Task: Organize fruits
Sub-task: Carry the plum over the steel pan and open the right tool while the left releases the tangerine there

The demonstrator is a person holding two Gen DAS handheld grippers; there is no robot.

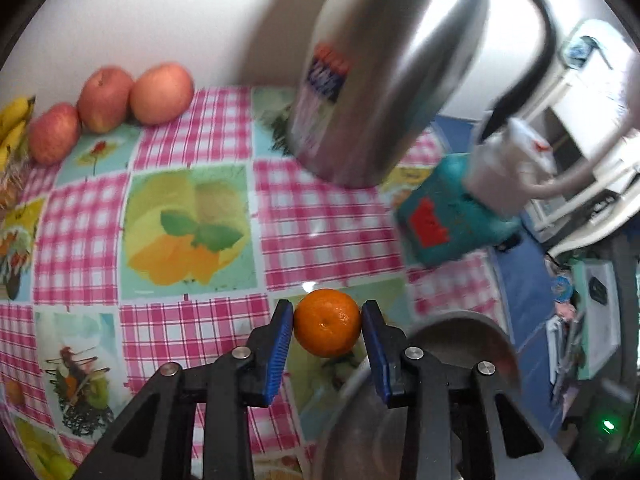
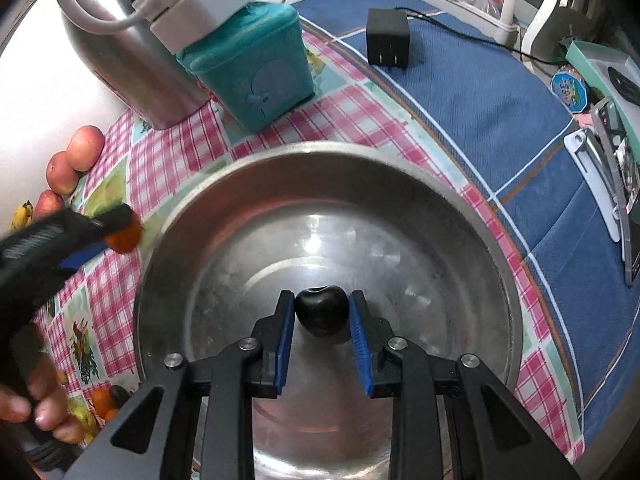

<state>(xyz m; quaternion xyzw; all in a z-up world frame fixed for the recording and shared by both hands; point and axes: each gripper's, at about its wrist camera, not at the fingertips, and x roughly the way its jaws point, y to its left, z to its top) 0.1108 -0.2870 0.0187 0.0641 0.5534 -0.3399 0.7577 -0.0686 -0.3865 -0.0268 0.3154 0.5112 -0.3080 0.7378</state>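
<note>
Round dimpled tangerine (image 1: pixel 327 322) gripped between left gripper (image 1: pixel 326 322) ribbed blue jaws, glossy dark plum (image 2: pixel 321 310) clamped in right gripper (image 2: pixel 321 312) jaws over steel bowl (image 2: pixel 472 216).

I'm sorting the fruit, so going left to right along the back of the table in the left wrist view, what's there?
Bananas → three apples → steel kettle → teal box.

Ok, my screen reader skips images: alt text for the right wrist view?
The right tool grips a dark plum over a large steel bowl on a checked tablecloth; the left tool holds a tangerine beside it.
</note>
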